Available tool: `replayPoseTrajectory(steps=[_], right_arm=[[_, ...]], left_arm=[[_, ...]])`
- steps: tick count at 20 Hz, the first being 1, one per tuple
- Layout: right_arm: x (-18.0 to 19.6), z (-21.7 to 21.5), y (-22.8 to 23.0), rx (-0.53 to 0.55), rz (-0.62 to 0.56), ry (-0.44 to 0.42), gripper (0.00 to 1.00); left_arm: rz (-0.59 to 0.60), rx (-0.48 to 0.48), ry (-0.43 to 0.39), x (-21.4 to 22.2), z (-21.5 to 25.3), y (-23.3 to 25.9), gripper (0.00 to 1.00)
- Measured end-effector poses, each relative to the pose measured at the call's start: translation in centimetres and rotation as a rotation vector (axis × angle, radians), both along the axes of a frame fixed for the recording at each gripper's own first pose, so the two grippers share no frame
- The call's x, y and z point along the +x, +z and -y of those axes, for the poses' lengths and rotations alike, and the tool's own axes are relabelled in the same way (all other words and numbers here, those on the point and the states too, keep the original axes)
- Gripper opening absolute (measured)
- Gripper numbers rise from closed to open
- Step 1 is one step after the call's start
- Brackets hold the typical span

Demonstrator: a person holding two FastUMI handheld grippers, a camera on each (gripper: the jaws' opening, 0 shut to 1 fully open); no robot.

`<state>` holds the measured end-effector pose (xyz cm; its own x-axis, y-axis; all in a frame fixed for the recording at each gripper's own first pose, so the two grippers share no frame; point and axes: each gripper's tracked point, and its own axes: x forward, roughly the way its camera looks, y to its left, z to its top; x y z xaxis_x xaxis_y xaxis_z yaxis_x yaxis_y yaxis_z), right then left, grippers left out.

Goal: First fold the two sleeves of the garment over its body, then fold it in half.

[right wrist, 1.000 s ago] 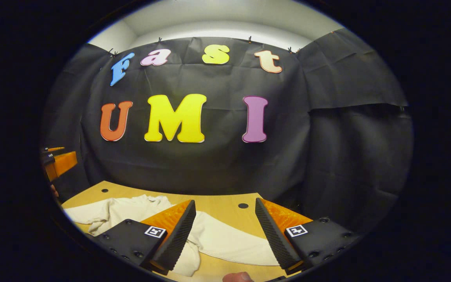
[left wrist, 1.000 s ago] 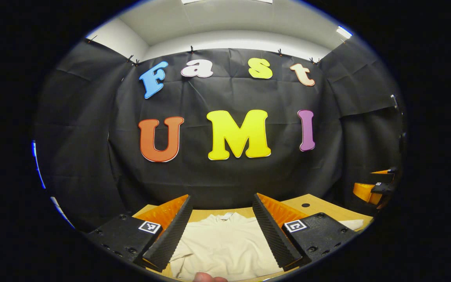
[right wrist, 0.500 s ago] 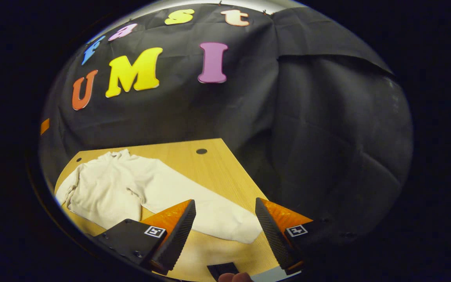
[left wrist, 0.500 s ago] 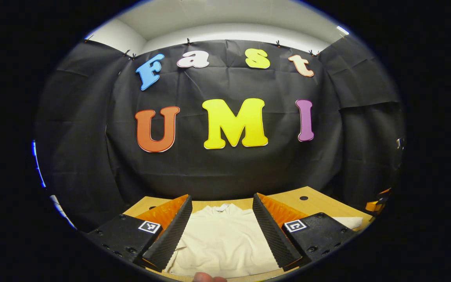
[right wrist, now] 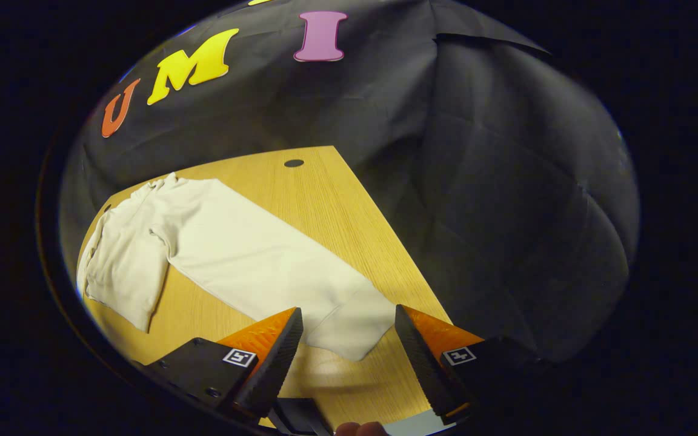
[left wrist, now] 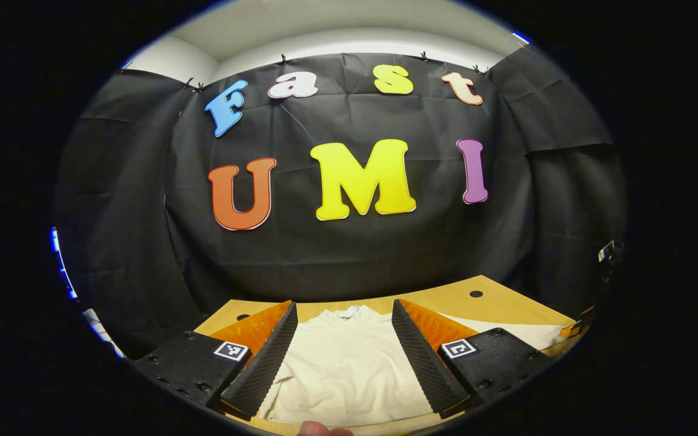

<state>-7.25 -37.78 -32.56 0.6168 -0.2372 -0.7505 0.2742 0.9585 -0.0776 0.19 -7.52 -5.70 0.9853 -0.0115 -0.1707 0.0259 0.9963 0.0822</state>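
R gripper (right wrist: 349,351) fingers apart above cream garment's (right wrist: 246,254) sleeve cuff (right wrist: 355,327)

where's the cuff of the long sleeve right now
In the right gripper view, the sleeve cuff lies flat on the wooden table, near its right edge, just beyond the open right gripper.

- No readable words or numbers on the task's things.
- Left gripper (left wrist: 344,304): a square black-and-white coded marker (left wrist: 231,350) at 7 o'clock, its twin at 5 o'clock; pattern only, no letters.
- Right gripper (right wrist: 349,310): the same kind of coded square (right wrist: 240,356) at 7 and 5 o'clock.
- Garment (left wrist: 343,369): what may be a neck tag (left wrist: 349,313) at its 12 o'clock edge, too small to read.
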Motion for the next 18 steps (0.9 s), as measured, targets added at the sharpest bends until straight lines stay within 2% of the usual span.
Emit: replayPoseTrajectory(steps=[4,5,6,9,11,12,13,14,15,16,17,18], right_arm=[[0.1,0.5,-2.1,0.039,-0.045,-0.019,0.95],[0.1,0.4,-2.4,0.053,-0.054,-0.032,0.95],[0.1,0.5,-2.6,0.066,-0.061,-0.043,0.95],[0.0,0.8,-3.1,0.114,-0.072,-0.075,0.95],[0.2,0.7,-3.3,0.124,-0.075,-0.089,0.91],[0.5,0.3,-3.4,0.125,-0.074,-0.082,0.81],[0.8,-0.3,-3.6,0.132,-0.073,-0.071,0.76],[0.7,-0.7,-3.7,0.132,-0.081,-0.061,0.62],[0.8,-0.6,-3.9,0.119,-0.092,-0.051,0.53],[0.7,-0.6,-3.9,0.111,-0.109,-0.041,0.48],[1.2,-1.3,-3.8,0.147,-0.103,-0.019,0.5],[0.9,-1.4,-3.9,0.152,-0.122,-0.015,0.35]], left_arm=[[-0.02,0.006,0.004,0.0,-0.2,-0.7,0.99],[-0.025,0.001,0.002,0.1,-0.2,-0.9,0.94],[-0.029,-0.009,-0.001,0.1,-0.2,-1.0,0.99],[-0.041,-0.011,0.013,0.2,-0.6,-1.4,0.99],[-0.044,-0.017,0.024,0.3,-1.0,-1.6,0.99],[-0.046,-0.023,0.029,0.3,-1.1,-1.7,0.99],[-0.054,-0.024,0.032,0.3,-1.2,-2.1,0.99],[-0.058,-0.025,0.035,0.3,-1.4,-2.2,1.0],[-0.062,-0.026,0.036,0.3,-1.5,-2.2,0.99],[-0.065,-0.027,0.038,0.2,-1.5,-2.3,0.99],[-0.067,-0.028,0.039,0.2,-1.7,-2.3,0.99],[-0.063,-0.026,0.044,0.2,-1.9,-2.1,0.99]])
